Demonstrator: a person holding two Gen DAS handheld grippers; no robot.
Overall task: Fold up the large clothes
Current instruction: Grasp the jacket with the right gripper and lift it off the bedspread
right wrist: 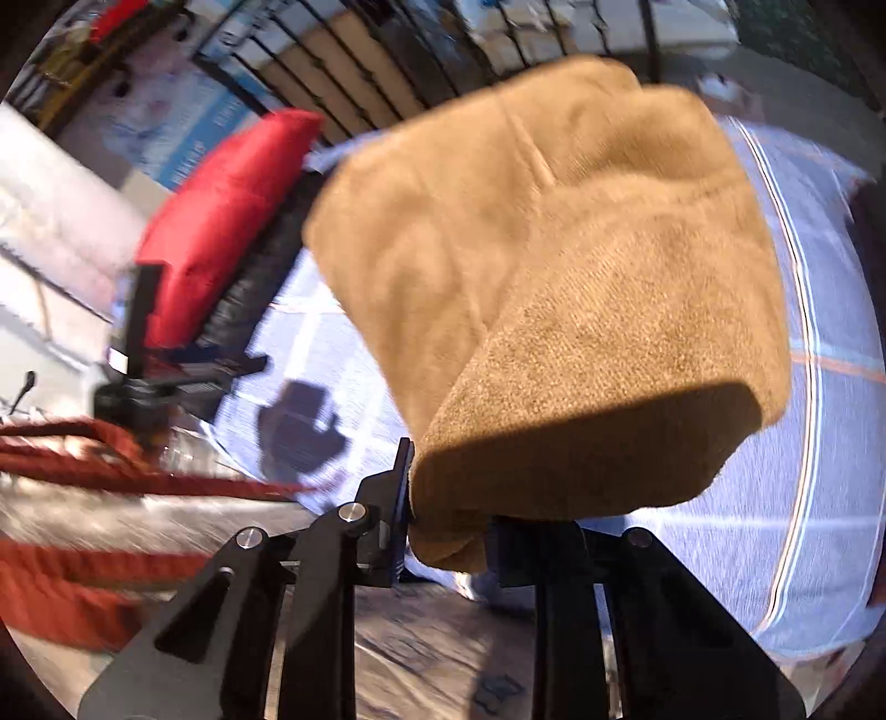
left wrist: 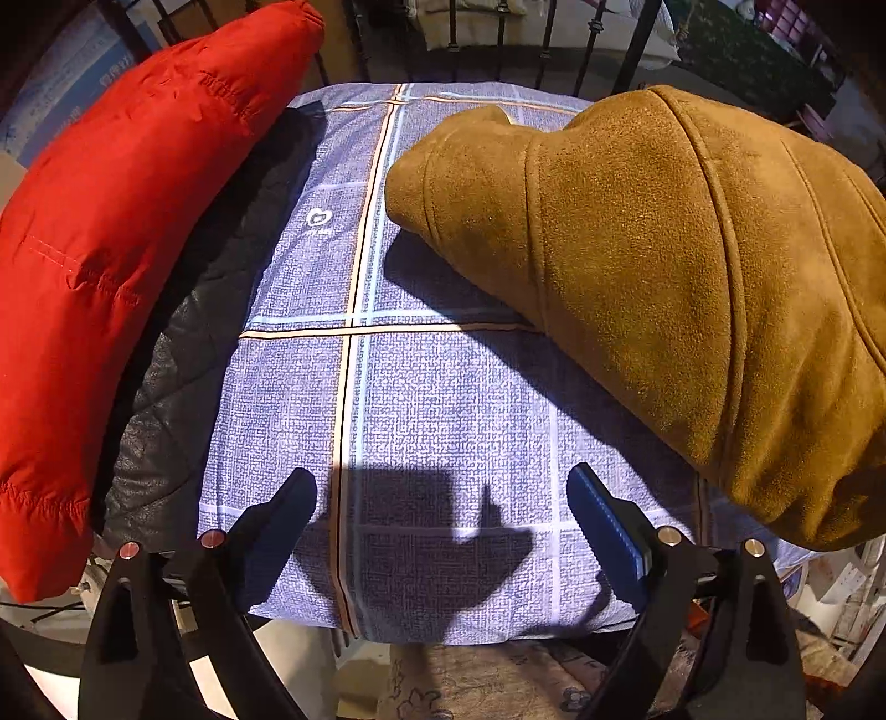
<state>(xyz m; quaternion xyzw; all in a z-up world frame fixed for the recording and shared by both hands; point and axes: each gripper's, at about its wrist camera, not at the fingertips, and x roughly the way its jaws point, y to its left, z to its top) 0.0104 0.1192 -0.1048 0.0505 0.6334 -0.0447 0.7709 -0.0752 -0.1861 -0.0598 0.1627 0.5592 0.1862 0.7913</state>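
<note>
A brown suede jacket (left wrist: pixel 692 277) hangs bunched above the right side of a blue checked bed cover (left wrist: pixel 421 421). My right gripper (right wrist: pixel 448 515) is shut on the jacket's lower edge (right wrist: pixel 554 332) and holds it up over the bed. My left gripper (left wrist: pixel 443 509) is open and empty, low over the near edge of the bed cover, with the jacket to its right. The left gripper also shows in the right wrist view (right wrist: pixel 166 365), blurred.
A folded red puffer jacket (left wrist: pixel 111 266) lies on a dark quilted garment (left wrist: pixel 183 399) at the bed's left side. A black metal bed frame (left wrist: pixel 498 44) stands at the far end. The bed's near edge drops to a patterned floor (left wrist: pixel 470 681).
</note>
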